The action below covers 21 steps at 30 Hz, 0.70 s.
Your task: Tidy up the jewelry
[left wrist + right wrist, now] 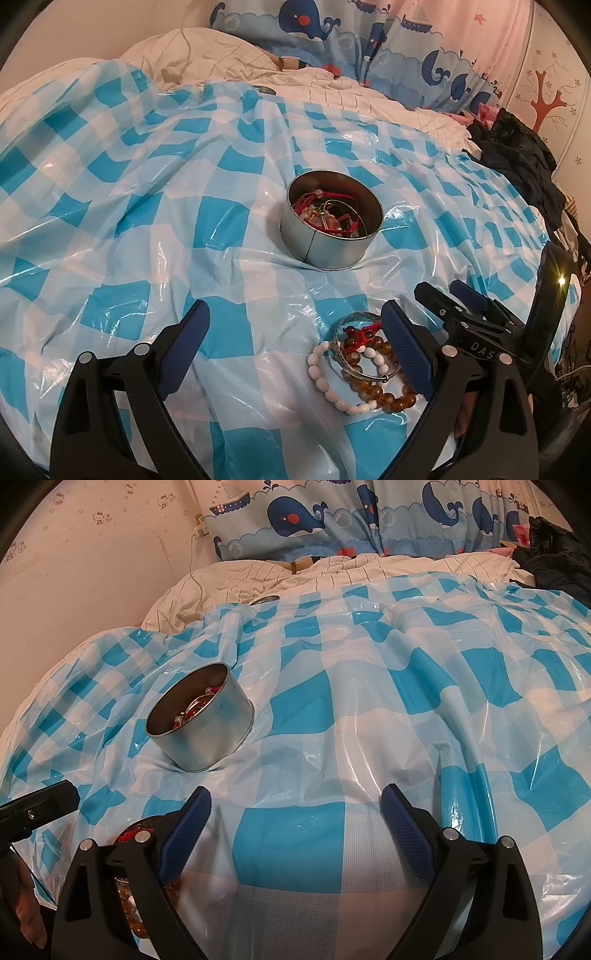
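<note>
Bracelets [364, 363] lie in a small heap on a blue-and-white checked plastic sheet [147, 206]: a white bead strand [325, 384], an amber-brown bead strand [384, 395], a silver bangle [354, 360] and a red cord piece [360, 330], overlapping one another. Beyond the heap, well apart from it, a round metal tin [328, 230] stands on the same sheet, open at the top and already holding more red cords, beads and a thin ring. Left gripper [295, 350] hangs just over the sheet with its blue-padded jaws spread wide; the heap sits against the inner face of its right-hand finger, and nothing is clasped. Right gripper [295, 830] is likewise spread wide over bare sheet, holding nothing; in the left wrist view it appears just right of the heap. From the right wrist view the tin leans slightly in a dip of the sheet, and part of the heap shows behind the left-hand finger. Striped bedding [332, 572] and a whale-print curtain [332, 517] lie beyond.
</note>
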Each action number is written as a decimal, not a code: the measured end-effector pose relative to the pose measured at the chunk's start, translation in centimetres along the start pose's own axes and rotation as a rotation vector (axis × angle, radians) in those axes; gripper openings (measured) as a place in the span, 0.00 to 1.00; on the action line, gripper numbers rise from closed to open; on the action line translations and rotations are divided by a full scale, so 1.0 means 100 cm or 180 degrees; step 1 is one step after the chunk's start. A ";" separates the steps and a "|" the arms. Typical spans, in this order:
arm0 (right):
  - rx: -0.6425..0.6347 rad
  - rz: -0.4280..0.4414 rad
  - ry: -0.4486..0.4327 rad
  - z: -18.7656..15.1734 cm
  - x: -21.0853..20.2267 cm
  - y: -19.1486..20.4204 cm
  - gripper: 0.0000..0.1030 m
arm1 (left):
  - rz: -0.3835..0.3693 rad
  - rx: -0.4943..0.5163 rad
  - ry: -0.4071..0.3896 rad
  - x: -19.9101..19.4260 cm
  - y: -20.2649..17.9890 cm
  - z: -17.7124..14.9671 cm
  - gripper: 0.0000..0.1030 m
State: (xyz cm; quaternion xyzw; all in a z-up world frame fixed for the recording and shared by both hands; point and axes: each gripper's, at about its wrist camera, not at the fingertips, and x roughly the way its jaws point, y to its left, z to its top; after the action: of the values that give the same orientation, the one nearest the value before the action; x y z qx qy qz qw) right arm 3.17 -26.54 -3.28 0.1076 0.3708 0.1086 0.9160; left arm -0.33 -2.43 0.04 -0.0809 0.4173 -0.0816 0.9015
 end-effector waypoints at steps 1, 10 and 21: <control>-0.0001 -0.0001 0.0000 0.000 0.000 0.000 0.87 | 0.0001 -0.0002 0.0002 0.000 0.000 0.000 0.87; 0.0033 0.0226 0.0376 0.011 0.009 0.002 0.91 | 0.0087 0.0130 -0.0087 -0.014 0.019 -0.003 0.87; -0.0201 0.0218 0.0532 0.012 -0.005 0.006 0.91 | -0.0080 0.0511 -0.0101 -0.007 -0.004 -0.011 0.87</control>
State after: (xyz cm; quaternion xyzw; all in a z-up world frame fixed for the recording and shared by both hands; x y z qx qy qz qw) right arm 3.58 -26.29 -1.93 0.0818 0.4384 0.1600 0.8806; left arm -1.61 -2.72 -0.07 -0.0148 0.3940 -0.1248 0.9105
